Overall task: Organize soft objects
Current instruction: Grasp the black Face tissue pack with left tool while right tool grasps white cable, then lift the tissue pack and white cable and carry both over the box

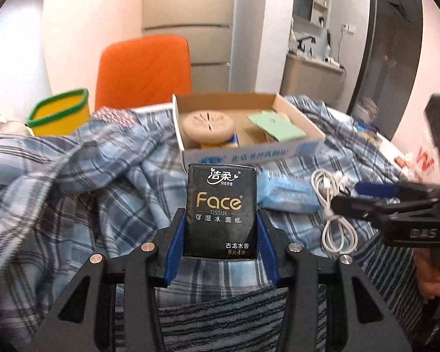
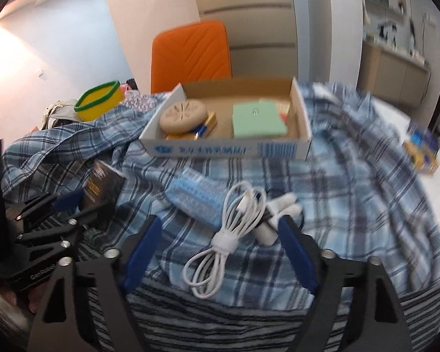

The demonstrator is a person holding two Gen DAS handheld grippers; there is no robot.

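Plaid cloth (image 2: 352,176) covers the whole counter, and the left hand-held gripper (image 1: 220,228) is pinching the black tissue pack (image 1: 220,211) upright, the cardboard box (image 1: 243,152) dead ahead just beyond it. Right hand-held gripper (image 2: 217,252), spread, straddles the white cable (image 2: 228,234), which runs lengthwise between its fingers, untouched.

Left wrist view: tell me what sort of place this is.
Probably a home's kitchen-dining area: a tall fridge behind an orange chair, a counter with a sink faucet at the right, and a table draped in a blue plaid cloth.
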